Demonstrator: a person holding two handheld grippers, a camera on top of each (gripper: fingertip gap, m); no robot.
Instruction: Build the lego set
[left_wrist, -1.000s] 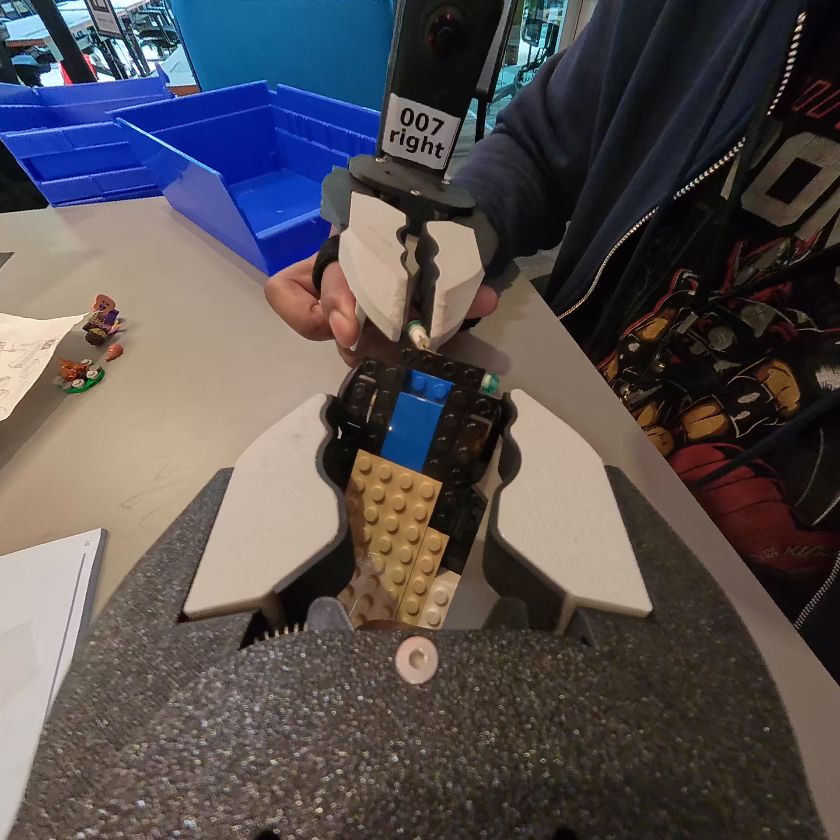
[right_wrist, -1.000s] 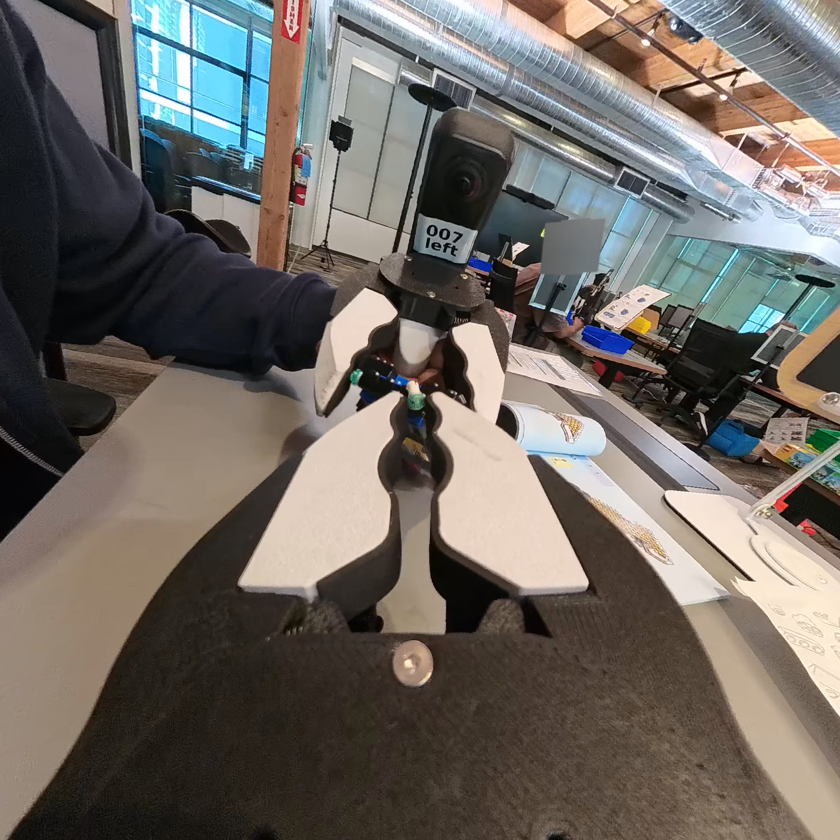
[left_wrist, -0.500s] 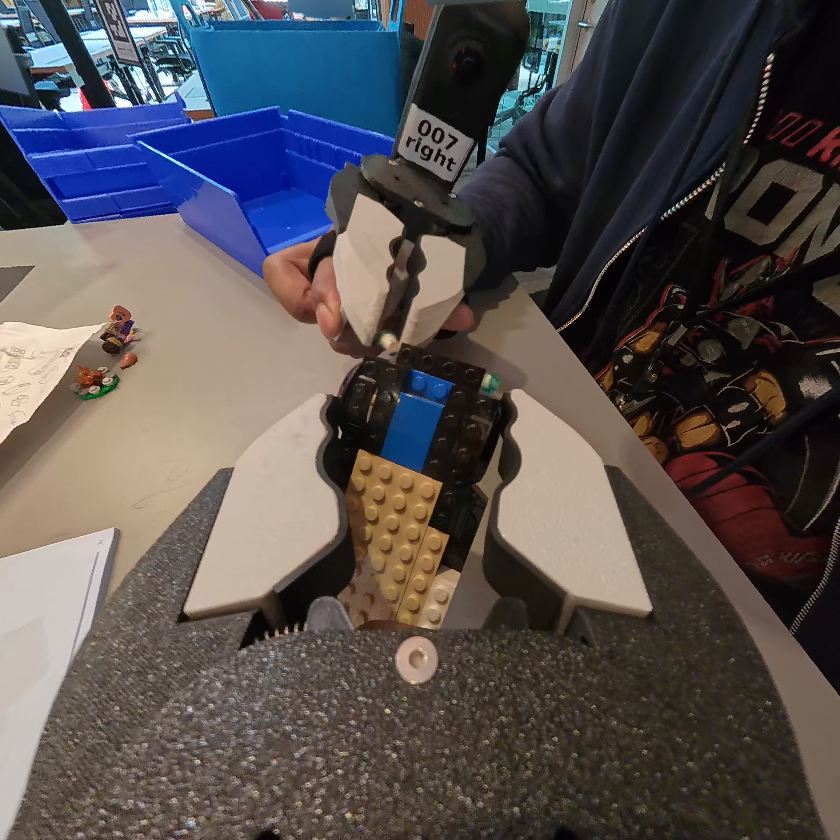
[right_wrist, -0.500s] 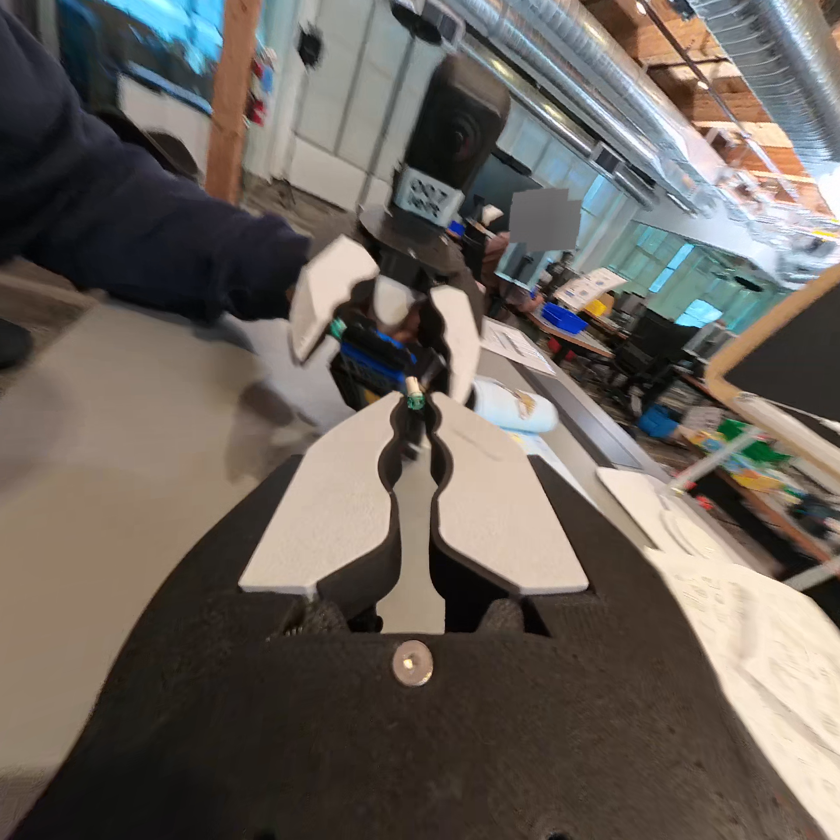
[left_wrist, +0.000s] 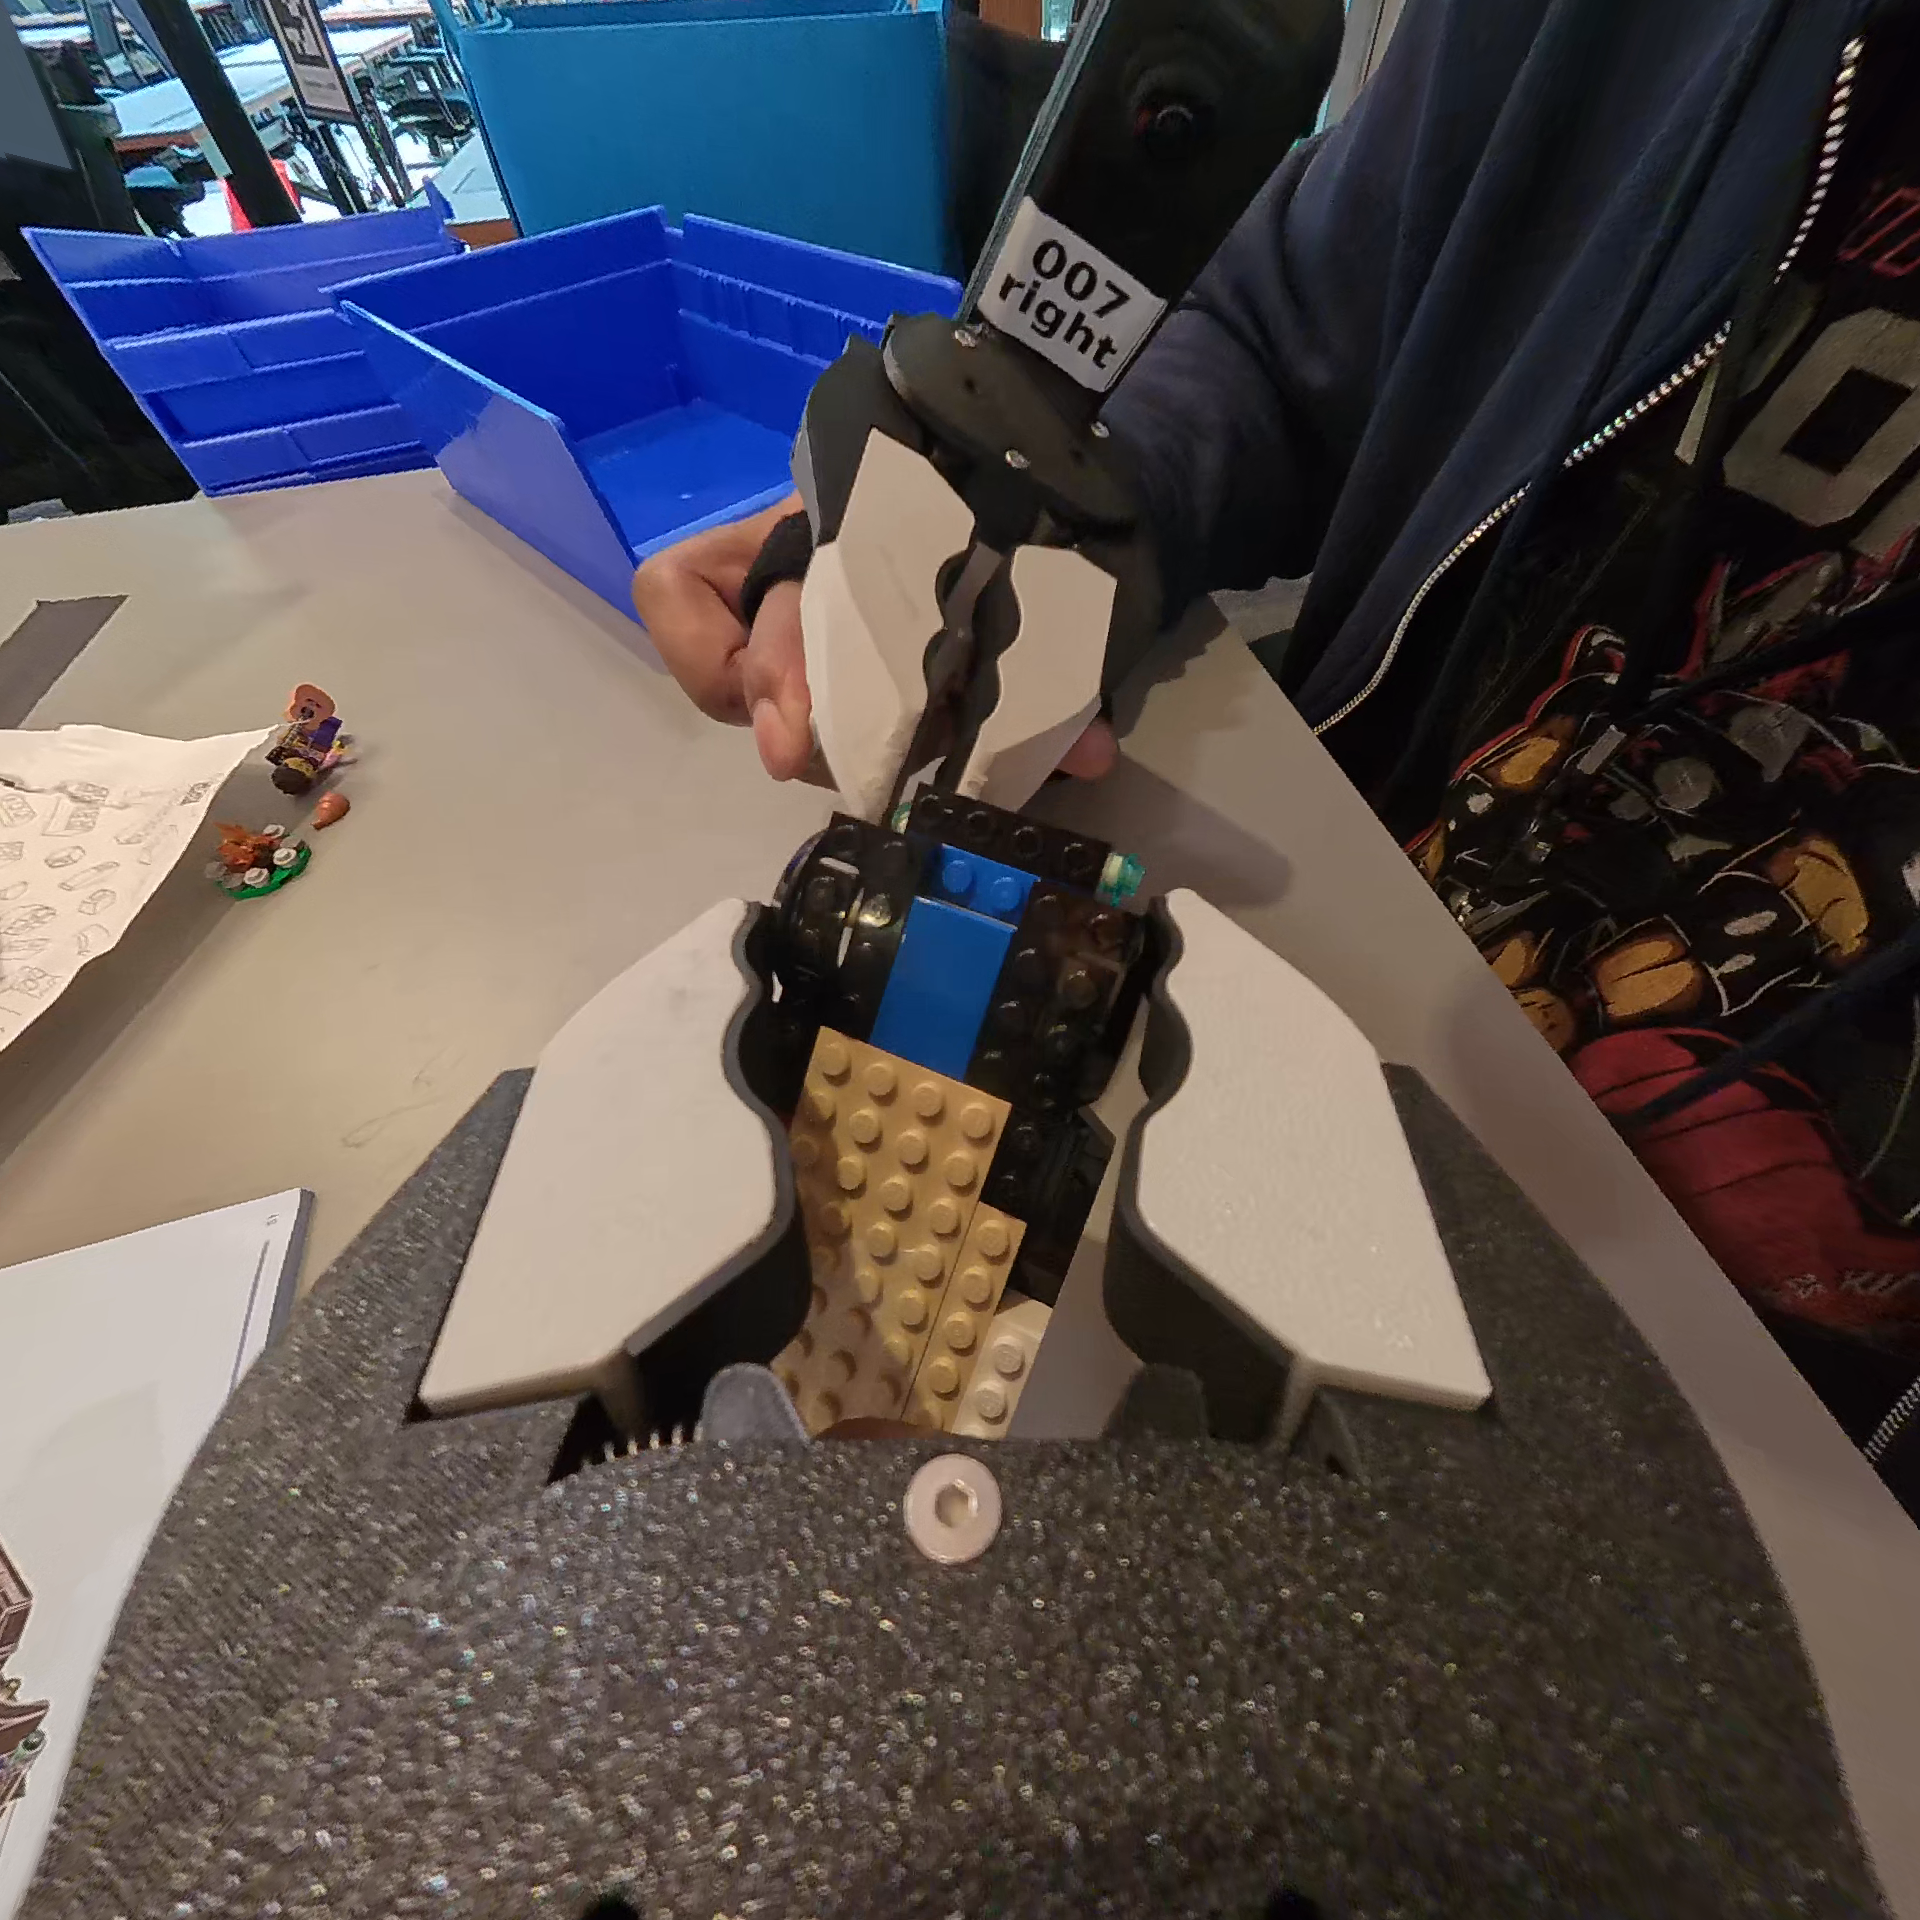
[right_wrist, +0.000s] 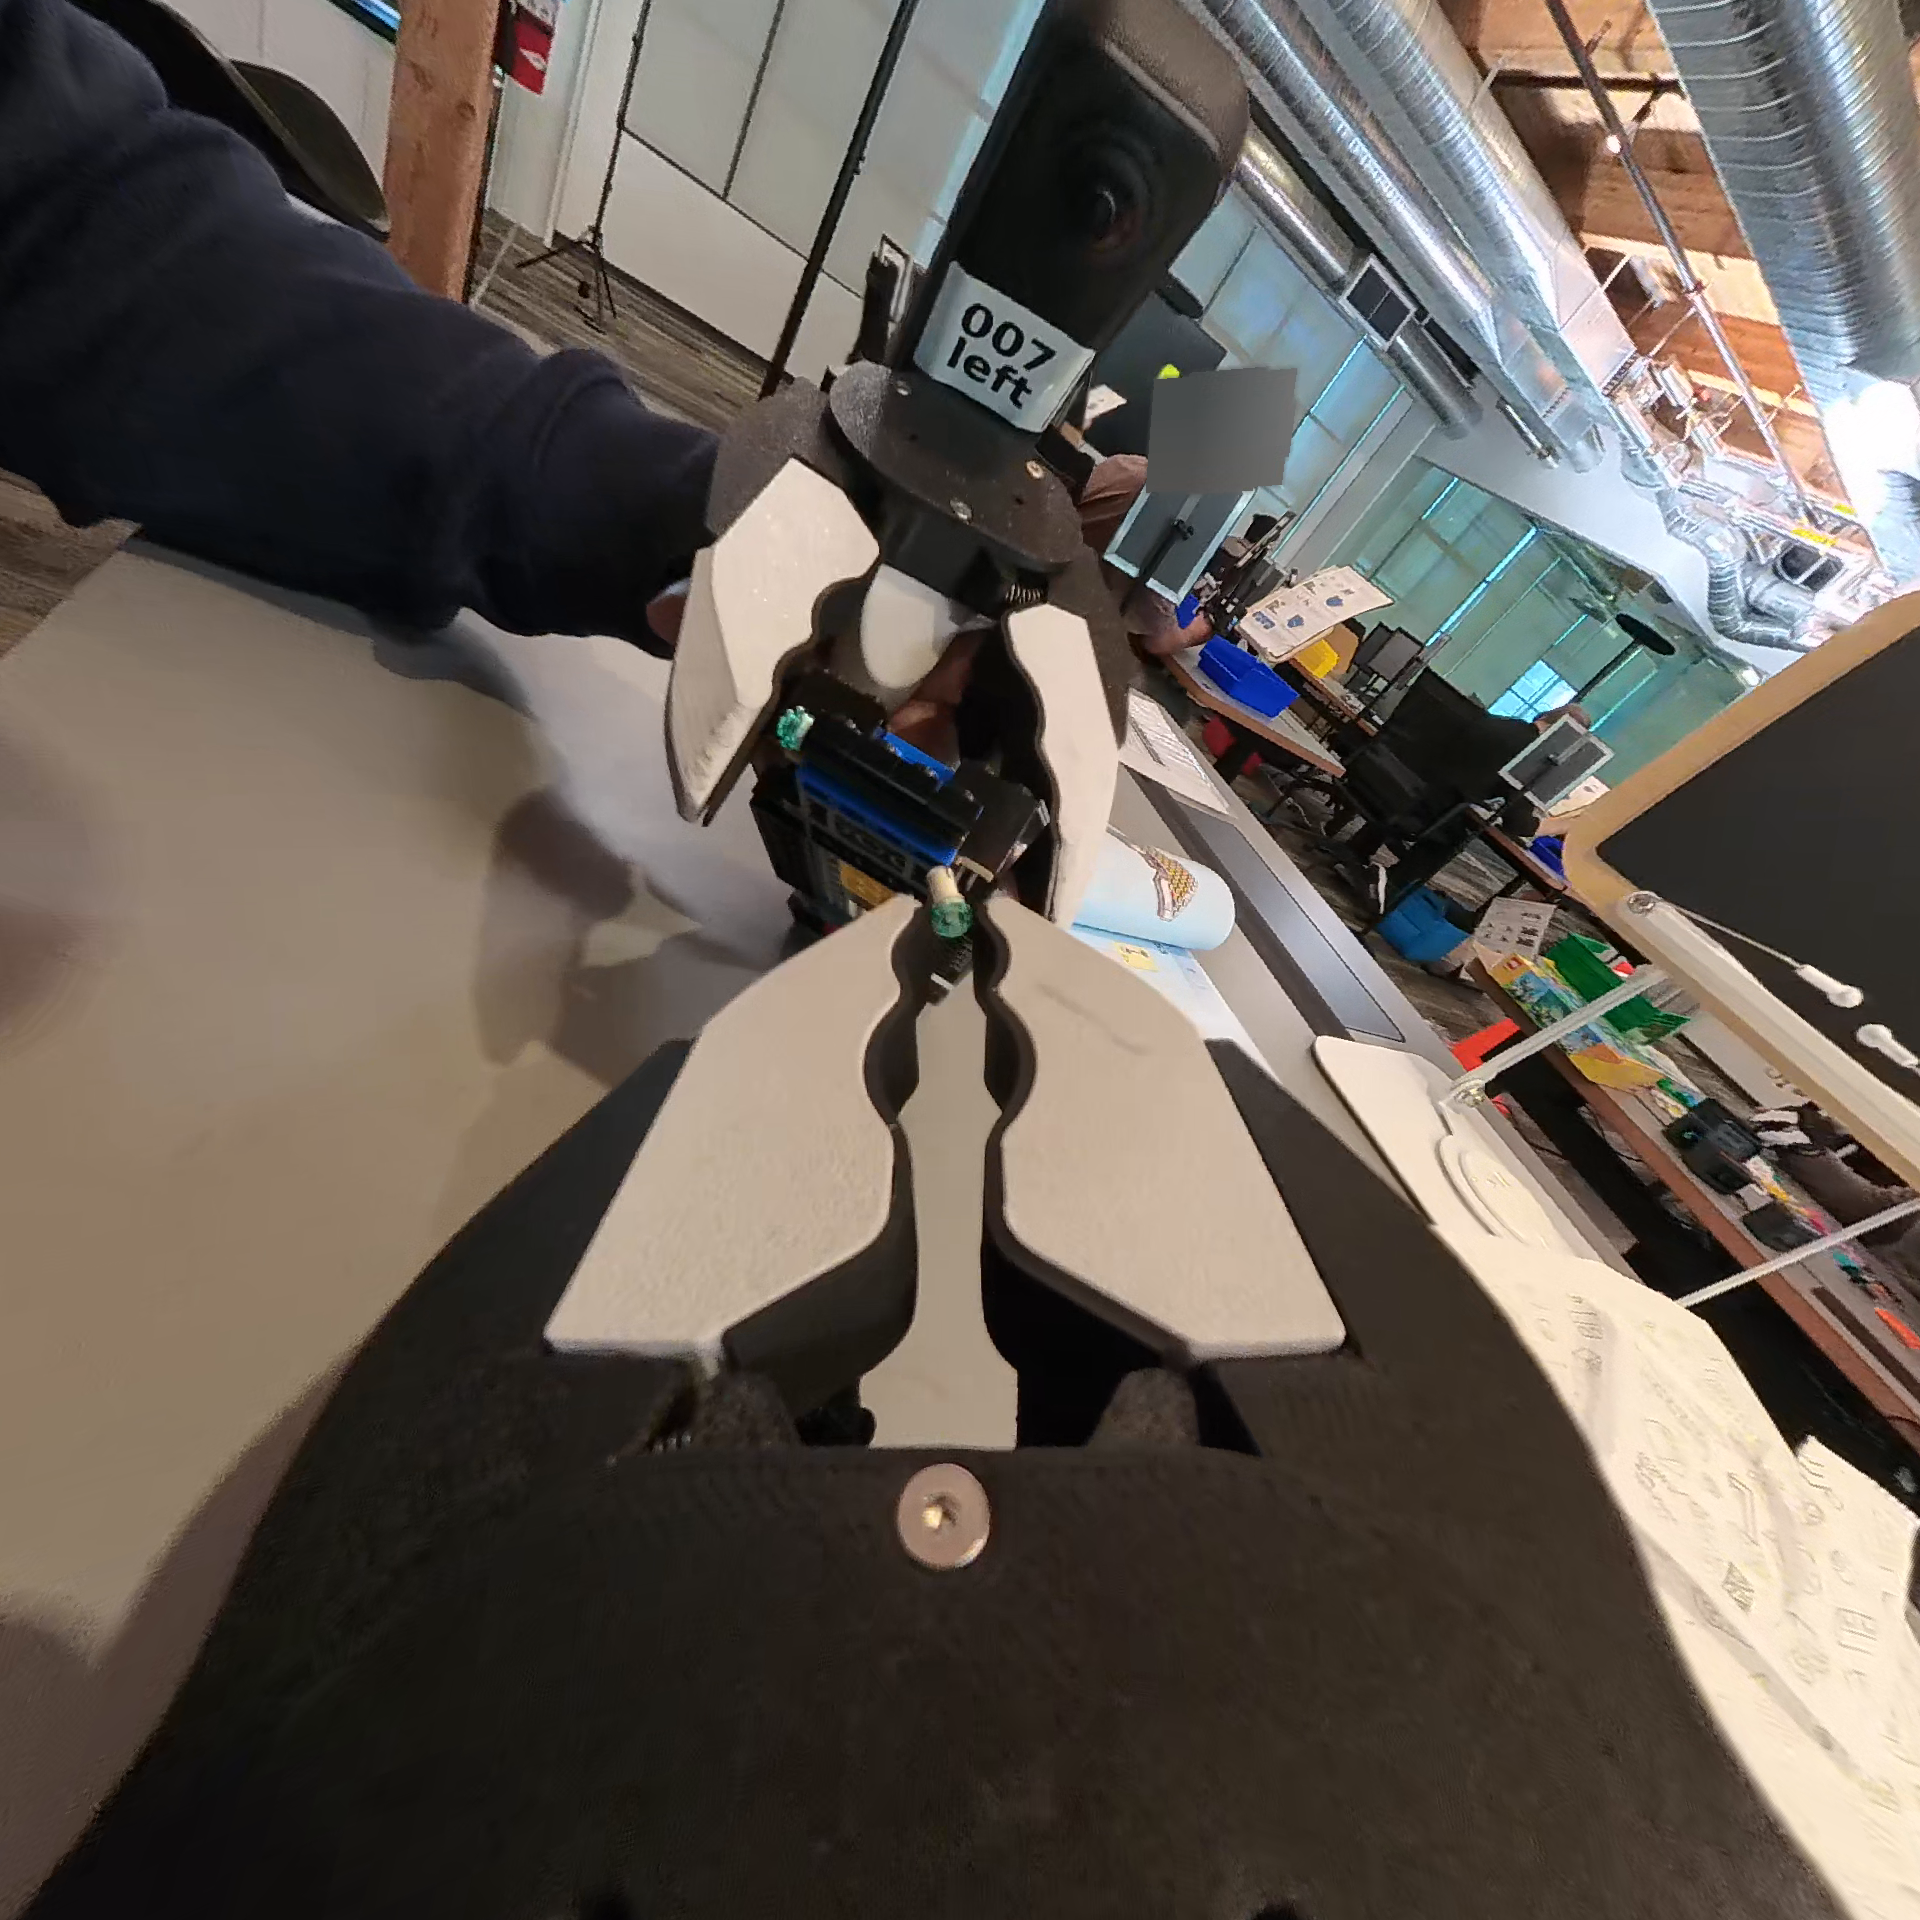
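Note:
My left gripper (left_wrist: 956, 914) is shut on a brick model (left_wrist: 951, 997) of black, blue and tan plates, its pads pressing the black sides. A white-and-green peg (left_wrist: 1122, 873) sticks out of the right end of the model's black front bar. My right gripper (right_wrist: 948, 920) is shut on a matching small white-and-green peg (right_wrist: 948, 904). It holds the peg's white tip against the other end of that bar. In the left wrist view the right gripper (left_wrist: 935, 779) comes down from above onto the model's far left corner. The right wrist view shows the left gripper (right_wrist: 883, 790) gripping the model (right_wrist: 873, 800).
Blue bins (left_wrist: 644, 416) stand at the back of the grey table (left_wrist: 468, 831). A small figure (left_wrist: 307, 732), a small green build (left_wrist: 255, 862), a printed sheet (left_wrist: 73, 821) and a booklet (left_wrist: 125, 1351) lie at the left. The person's torso (left_wrist: 1558, 520) is close on the right.
My right gripper has carried the peg left and down, from above the middle of the bar to its left end. The left gripper has kept its hold on the model.

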